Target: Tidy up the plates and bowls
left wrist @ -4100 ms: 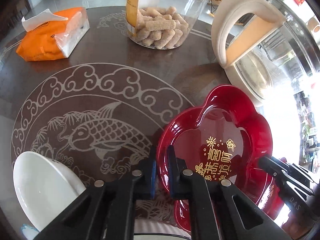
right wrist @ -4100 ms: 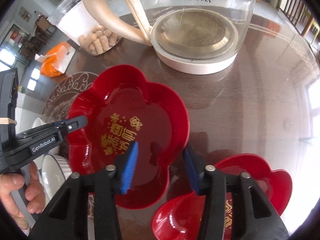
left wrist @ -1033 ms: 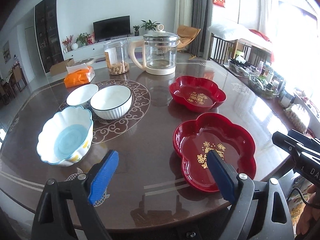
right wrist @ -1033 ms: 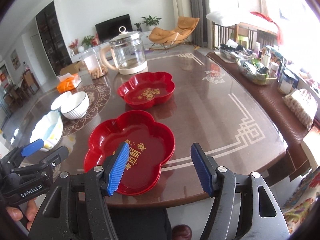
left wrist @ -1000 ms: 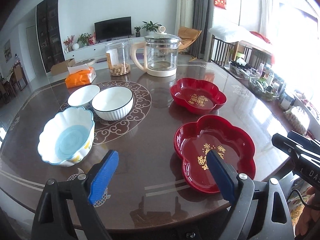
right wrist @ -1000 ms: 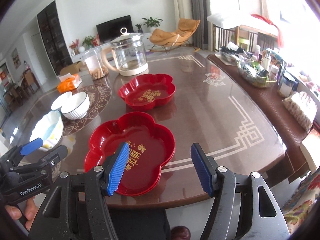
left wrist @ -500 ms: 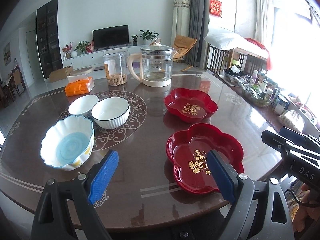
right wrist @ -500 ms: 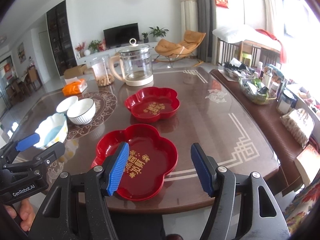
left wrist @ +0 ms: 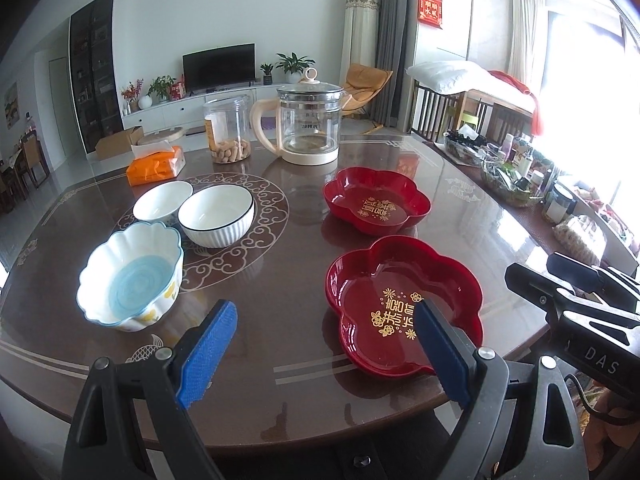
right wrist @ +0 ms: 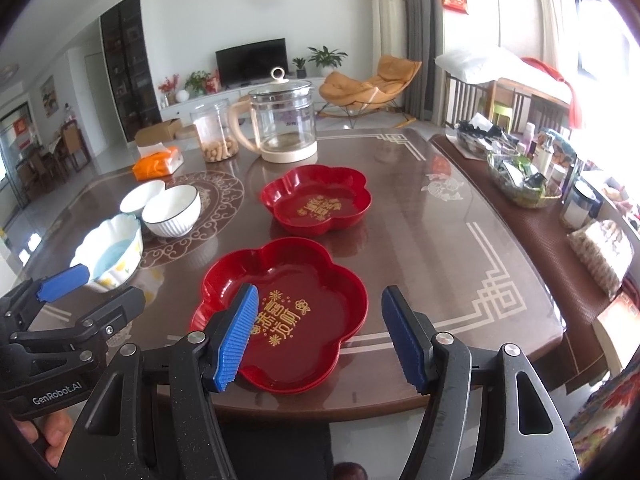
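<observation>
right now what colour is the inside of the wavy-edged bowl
Pale blue inside the scalloped bowl, with a white rim; clearest in the left wrist view.

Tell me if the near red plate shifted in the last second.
No. The near red plate keeps its place beside the white inlay corner and its gap to the far red plate.

Glossy brown table [left wrist: 280, 280], two red plates [left wrist: 400, 300], three bowls [left wrist: 216, 212], kettle [left wrist: 310, 124]

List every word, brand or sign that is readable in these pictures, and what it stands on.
"GenRobot.AI": on the black left gripper, seen in the right wrist view.
"DAS": on the black right gripper, rest cut off.
Gold characters on both red flower-shaped plates: unreadable.
Red wall hanging and glass kettle print: too small.
</observation>
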`<state>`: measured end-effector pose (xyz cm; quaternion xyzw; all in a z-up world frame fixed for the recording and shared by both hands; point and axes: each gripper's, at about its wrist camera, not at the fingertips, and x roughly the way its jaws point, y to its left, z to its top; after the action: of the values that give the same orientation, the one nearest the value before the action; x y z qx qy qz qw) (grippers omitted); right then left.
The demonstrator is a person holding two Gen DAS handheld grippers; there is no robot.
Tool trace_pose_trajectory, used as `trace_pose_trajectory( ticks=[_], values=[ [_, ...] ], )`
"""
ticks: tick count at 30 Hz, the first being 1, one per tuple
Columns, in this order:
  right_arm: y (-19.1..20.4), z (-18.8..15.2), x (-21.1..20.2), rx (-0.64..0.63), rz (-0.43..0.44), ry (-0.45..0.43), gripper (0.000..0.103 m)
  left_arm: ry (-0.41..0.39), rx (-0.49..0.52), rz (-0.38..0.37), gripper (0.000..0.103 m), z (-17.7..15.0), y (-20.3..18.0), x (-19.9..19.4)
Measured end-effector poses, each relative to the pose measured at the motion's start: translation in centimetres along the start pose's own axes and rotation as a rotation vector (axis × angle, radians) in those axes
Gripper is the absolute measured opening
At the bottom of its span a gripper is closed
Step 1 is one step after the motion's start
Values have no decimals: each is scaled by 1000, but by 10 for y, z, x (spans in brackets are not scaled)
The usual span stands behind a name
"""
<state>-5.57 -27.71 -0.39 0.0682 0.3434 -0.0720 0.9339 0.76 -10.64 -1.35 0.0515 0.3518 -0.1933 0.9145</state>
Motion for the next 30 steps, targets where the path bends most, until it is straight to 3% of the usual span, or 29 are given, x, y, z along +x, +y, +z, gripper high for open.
trace_pose_trajectory(
  ticks=[30],
  values=[
    [-8, -9, 4, 18, 15, 45, 68, 71, -22, 18, 89, -12, 6, 12]
  ],
)
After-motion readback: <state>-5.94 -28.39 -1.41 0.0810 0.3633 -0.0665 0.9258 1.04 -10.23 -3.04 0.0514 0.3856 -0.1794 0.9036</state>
